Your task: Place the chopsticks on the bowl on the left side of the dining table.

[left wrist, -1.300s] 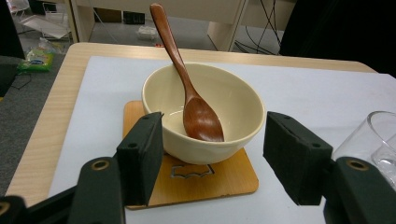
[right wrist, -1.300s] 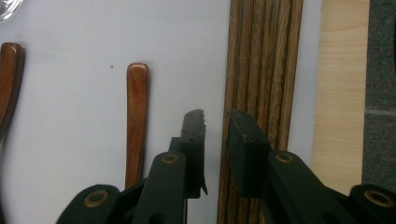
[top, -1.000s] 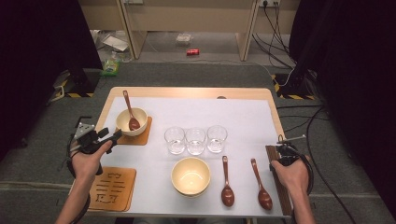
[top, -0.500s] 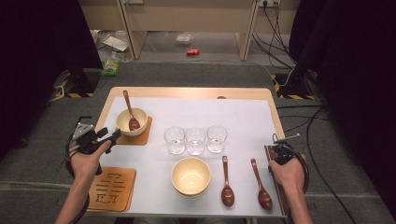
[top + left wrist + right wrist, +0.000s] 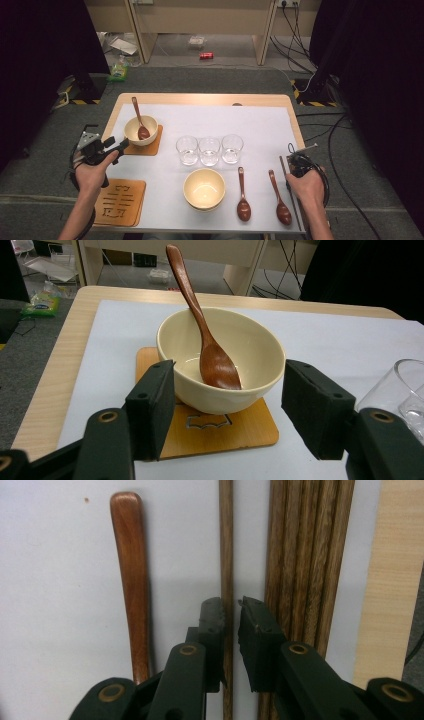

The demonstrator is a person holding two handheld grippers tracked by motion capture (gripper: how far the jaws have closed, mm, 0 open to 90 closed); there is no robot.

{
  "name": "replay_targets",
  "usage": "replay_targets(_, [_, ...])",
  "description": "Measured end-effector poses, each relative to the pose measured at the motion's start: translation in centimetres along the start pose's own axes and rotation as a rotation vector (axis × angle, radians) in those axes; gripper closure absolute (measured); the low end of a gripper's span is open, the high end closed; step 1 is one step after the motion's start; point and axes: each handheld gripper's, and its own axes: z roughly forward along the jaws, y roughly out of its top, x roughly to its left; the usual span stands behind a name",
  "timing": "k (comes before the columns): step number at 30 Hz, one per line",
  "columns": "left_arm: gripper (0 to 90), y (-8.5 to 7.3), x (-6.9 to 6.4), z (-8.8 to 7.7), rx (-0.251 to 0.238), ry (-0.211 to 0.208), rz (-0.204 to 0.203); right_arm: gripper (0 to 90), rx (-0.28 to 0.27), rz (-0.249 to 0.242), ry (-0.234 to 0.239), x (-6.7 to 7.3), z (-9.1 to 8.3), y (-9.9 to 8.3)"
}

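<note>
Meanwhile, little has changed since a second ago: the right tool (image 5: 231, 611) has narrowed its jaws around a single chopstick (image 5: 226, 540) at the desk's (image 5: 200, 97) right edge, pads nearly closed on it. The left tool (image 5: 227, 410) hangs open before the bowl (image 5: 220, 355), on white paper over grey carpet (image 5: 210, 80).

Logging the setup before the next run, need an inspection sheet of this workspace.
Surface: white sheet over a wooden table.
Job's things: bowl with a spoon in it, on a coaster; empty bowl; three glasses; two loose spoons; chopstick bundle; spare coaster.
Clutter: nothing seen on the table.
Grippers: left claw open, facing the bowl; right claw narrowed around a single chopstick, grip unclear.
Cables: floor cables at right.
Surroundings: red can and green packet on the floor.
</note>
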Motion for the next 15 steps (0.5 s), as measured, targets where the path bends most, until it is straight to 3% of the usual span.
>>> replay_targets(10, [38.1,-0.06,-0.01,0.09,0.004,-0.001,0.003,82.7,0.062,-0.004,0.008,0.15,0.26,-0.36])
replay_targets(15, [38.0,0.00,-0.03,0.02,0.000,-0.002,0.003,84.7,0.072,-0.017,-0.013,0.33,0.32,-0.28])
